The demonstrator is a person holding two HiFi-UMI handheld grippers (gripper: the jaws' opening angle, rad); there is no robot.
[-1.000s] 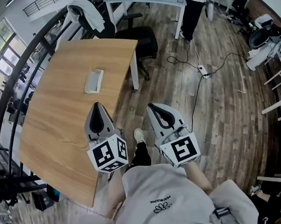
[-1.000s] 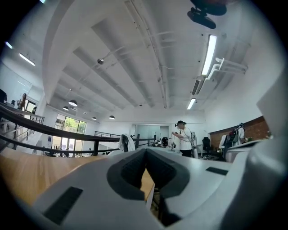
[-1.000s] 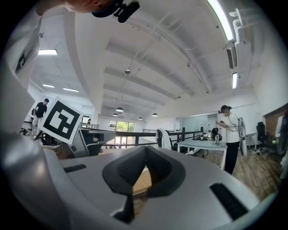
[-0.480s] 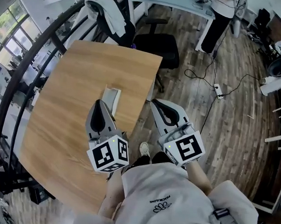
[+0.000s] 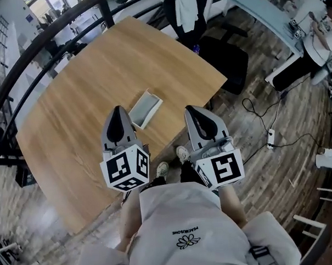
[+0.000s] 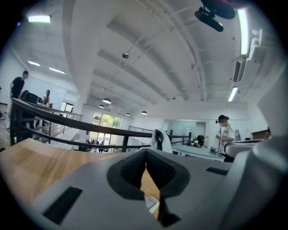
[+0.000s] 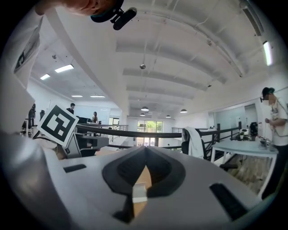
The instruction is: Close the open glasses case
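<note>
The open glasses case [image 5: 145, 109], pale grey with a white rim, lies on the wooden table [image 5: 77, 105] near its front edge. My left gripper [image 5: 118, 110] hangs over the table just left of the case, jaws together and empty. My right gripper [image 5: 194, 109] is to the case's right, past the table edge and over the floor, also shut with nothing in it. In the left gripper view the case [image 6: 152, 205] shows low through the gap behind the closed jaws [image 6: 146, 155]. The right gripper view shows the case [image 7: 139, 193] the same way, below its tips [image 7: 145, 150].
A black office chair [image 5: 227, 64] stands at the table's far right corner, with a white garment [image 5: 186, 6] hung behind it. A black railing [image 5: 22, 75] runs along the table's left side. A cable and power strip [image 5: 270, 136] lie on the floor. A person [image 5: 316, 48] stands at a far desk.
Both grippers have come up to the table, still shut. The case, far ahead a second ago, now lies between the two gripper tips, and the view has swung round.
</note>
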